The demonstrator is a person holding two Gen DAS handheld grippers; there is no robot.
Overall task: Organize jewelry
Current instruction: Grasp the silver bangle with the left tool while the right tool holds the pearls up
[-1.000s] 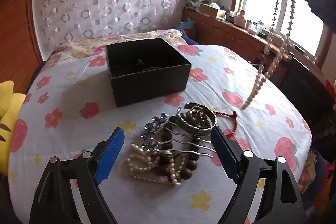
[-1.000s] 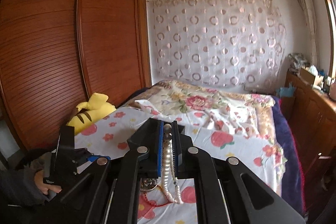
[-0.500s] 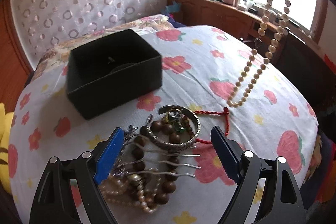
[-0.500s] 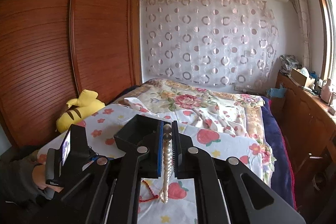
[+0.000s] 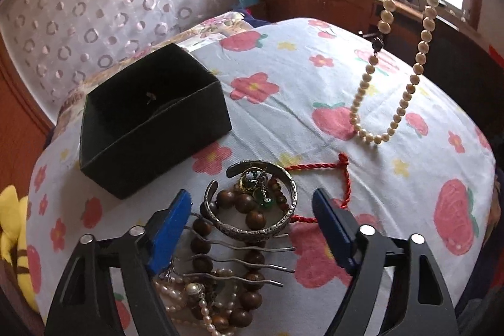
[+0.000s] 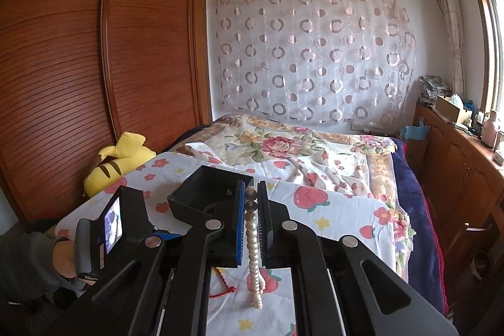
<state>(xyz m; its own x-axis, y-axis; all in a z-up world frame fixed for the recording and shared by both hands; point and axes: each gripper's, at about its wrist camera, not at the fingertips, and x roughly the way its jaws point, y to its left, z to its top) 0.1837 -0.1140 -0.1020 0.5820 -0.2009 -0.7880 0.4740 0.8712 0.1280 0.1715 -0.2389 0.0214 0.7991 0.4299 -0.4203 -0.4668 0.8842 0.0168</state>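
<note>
Jaws, two sets. Your right gripper [image 6: 251, 216]: jaws closed on one pearl necklace [image 5: 400, 59], which hangs in a loop above the bedsheet [image 5: 409, 166]; its top runs off the left-wrist view. Your left gripper [image 5: 252, 225]: jaws apart and just now narrowing, gripping nothing, either side of the jewelry pile [image 5: 239, 235].

Partly hidden:
- Pile's near edge, cut off at the bottom of the frame and behind the left finger [image 5: 170, 229].
- Small pearl strand [image 5: 201, 304], tangled; its full run cannot be traced.
- Small pieces inside the bangle, hard to make out; one green stone [image 5: 263, 198] shows.
- Your left hand [image 6: 64, 260], mostly behind the gripper body.

Count:
- Silver bangle [image 5: 252, 229], one.
- Wooden bead string [image 5: 249, 282], one.
- Metal hair fork [image 5: 245, 263], one, three prongs.
- Red cord [image 5: 345, 178], one, beside the pile.

Container:
- Black box [image 5: 151, 118], one, open, on the bed behind the pile. One small item [image 5: 151, 98] inside, too small to tell; the rest of the floor is dark.
</note>
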